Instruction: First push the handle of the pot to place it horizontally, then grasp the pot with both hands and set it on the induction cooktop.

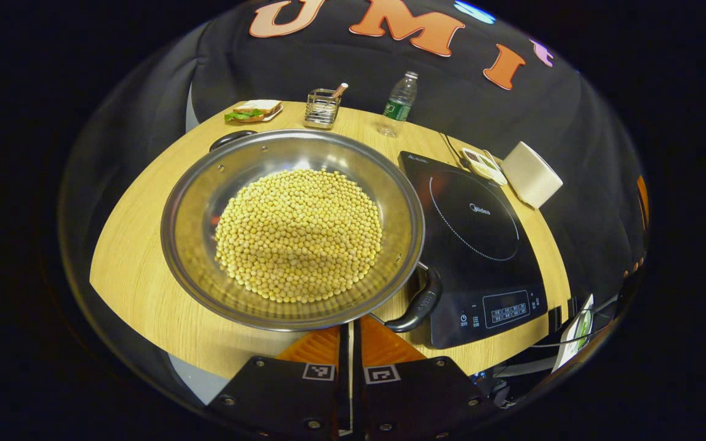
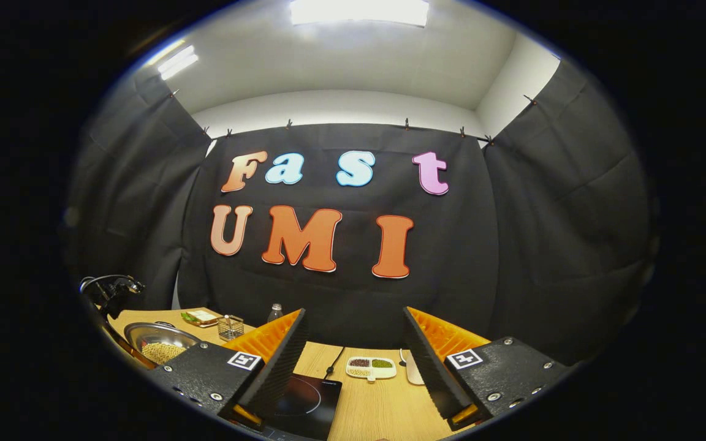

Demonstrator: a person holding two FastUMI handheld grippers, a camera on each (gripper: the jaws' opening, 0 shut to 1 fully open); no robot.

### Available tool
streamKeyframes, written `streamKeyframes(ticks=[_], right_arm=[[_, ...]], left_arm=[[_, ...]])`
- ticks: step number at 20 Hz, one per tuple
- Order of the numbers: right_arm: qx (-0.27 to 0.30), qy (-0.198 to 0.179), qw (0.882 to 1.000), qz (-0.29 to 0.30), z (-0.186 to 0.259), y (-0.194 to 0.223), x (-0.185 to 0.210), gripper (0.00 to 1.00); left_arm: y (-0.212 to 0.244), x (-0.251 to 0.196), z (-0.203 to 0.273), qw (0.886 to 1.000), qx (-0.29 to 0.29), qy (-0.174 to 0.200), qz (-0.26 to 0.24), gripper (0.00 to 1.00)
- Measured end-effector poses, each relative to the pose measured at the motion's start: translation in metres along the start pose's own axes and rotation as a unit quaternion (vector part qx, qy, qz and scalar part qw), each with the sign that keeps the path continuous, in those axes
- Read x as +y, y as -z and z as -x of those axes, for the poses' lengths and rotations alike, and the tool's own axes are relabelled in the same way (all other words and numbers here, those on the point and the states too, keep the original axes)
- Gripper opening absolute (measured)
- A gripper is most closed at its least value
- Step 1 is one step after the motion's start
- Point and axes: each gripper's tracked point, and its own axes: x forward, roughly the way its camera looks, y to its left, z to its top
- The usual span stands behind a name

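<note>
Sitting on a round wooden table (image 1: 138, 245), a wide steel pot (image 1: 292, 226) heaped with pale yellow beans (image 1: 299, 236); near handle (image 1: 417, 303) curving toward the lower right, just beside and partly over the front left corner of the black induction cooktop (image 1: 475, 245), far handle (image 1: 230, 138) at the pot's upper left rim. Pot resting on the bare table immediately left of the cooktop, rim overlapping the cooktop's left edge. Left gripper (image 1: 350, 343) low at the pot's near rim, fingers (image 1: 313, 346) pressed together with almost no gap, pinching nothing; whether they touch the pot cannot be told. Beyond the pot: a sandwich on a small plate (image 1: 255, 111), a wire holder (image 1: 322, 107) with a stick in it, a plastic water bottle (image 1: 399, 101). Beyond the cooktop's far right corner: a divided snack tray (image 1: 483, 165) and a white roll (image 1: 532, 174) lying on its side. In the right gripper view, right gripper (image 2: 353, 355) raised above the cooktop (image 2: 304, 398), fingers (image 2: 279, 361) spread wide apart, holding nothing; the pot (image 2: 157, 343) far off to its left, the divided tray (image 2: 371, 366) between the fingers farther back, a black cable (image 2: 334, 361) running toward the cooktop.
</note>
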Motion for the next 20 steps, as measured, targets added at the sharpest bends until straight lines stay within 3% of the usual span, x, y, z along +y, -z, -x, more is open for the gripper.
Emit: streamKeyframes(ticks=[6, 17, 18, 20], right_arm=[[0.013, 0.0, 1.0, 0.012, -0.005, 0.012, 0.005, 0.95], [0.039, -0.006, 0.999, 0.018, -0.013, 0.035, 0.019, 0.95], [0.041, -0.005, 0.999, 0.019, -0.014, 0.036, 0.02, 0.94], [0.043, -0.004, 0.999, 0.021, -0.014, 0.039, 0.02, 0.94]], left_arm=[[-0.004, -0.009, -0.022, 0.999, 0.022, 0.025, 0.007, 0.03], [-0.023, -0.04, -0.05, 0.998, 0.027, 0.043, -0.03, 0.03], [-0.026, -0.043, -0.053, 0.998, 0.024, 0.043, -0.034, 0.07], [-0.032, -0.051, -0.057, 0.998, 0.02, 0.046, -0.04, 0.01]])
